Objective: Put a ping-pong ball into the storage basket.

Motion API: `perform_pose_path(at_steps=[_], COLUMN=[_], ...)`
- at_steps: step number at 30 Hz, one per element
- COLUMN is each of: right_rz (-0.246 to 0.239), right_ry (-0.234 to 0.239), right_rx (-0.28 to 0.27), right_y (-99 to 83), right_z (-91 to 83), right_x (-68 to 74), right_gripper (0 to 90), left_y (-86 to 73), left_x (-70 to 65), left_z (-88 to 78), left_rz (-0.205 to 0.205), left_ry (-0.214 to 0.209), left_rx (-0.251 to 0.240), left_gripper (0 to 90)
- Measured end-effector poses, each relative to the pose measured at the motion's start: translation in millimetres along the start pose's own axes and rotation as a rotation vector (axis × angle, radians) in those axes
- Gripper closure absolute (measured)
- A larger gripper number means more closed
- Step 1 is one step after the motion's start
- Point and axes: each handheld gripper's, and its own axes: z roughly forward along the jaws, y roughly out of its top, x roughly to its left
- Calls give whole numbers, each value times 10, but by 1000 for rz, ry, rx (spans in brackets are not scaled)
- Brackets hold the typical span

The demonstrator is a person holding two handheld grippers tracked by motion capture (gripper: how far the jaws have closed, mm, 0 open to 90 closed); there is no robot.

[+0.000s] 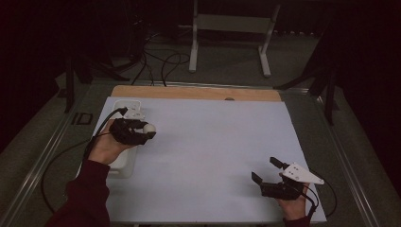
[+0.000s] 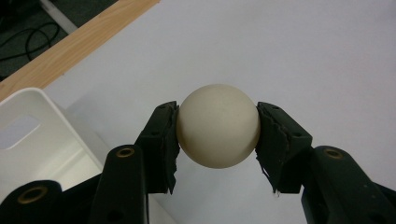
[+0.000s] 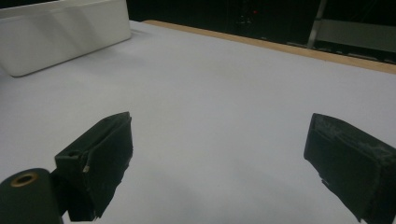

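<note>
While the left gripper (image 1: pixel 150 131) hangs over the worktop's left side, its two black pads (image 2: pixel 164 140) are clamped on a cream ball (image 2: pixel 218 126), one pad on each flank, ball held clear of the surface. High view puts the ball (image 1: pixel 150 128) just off the right wall of a white bin (image 1: pixel 124 163), about level with the bin's middle. The bin sits along the left edge of the worktop (image 1: pixel 213 142), long side parallel to that edge, its far end near the far-left corner. The left gripper view shows the bin's rim and a handle cutout (image 2: pixel 18 133) at lower left, with the wooden strip (image 2: pixel 74 46) of the far edge beyond.

The left hand (image 1: pixel 106 146) wraps the gripper body from behind, a dark red sleeve (image 1: pixel 85 194) comes in from the near edge, and a cable (image 1: pixel 61 161) loops off to the left.

The right gripper (image 1: pixel 265 171) rests near the near-right corner, jaws wide apart, nothing between them. In the right gripper view the gripper (image 3: pixel 219 154) has only bare white surface between its pads (image 3: pixel 107 154). The grey three-cornered plate (image 1: pixel 300 173) sits on top of it and the right hand (image 1: pixel 294 208) holds it from the near edge. Ball and right gripper are well apart.
</note>
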Motion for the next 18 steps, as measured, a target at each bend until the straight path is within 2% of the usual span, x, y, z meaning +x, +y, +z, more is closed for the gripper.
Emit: perform_pose_path(at_steps=[18], right_rz=[0], right_ry=[0], right_rx=[1], right_y=[-1], right_z=[1], right_x=[0], right_gripper=[78], left_y=[-68], left_x=[80], left_z=[-73], left_rz=[-23], left_ry=[23], left_rx=[-8], left_gripper=[513])
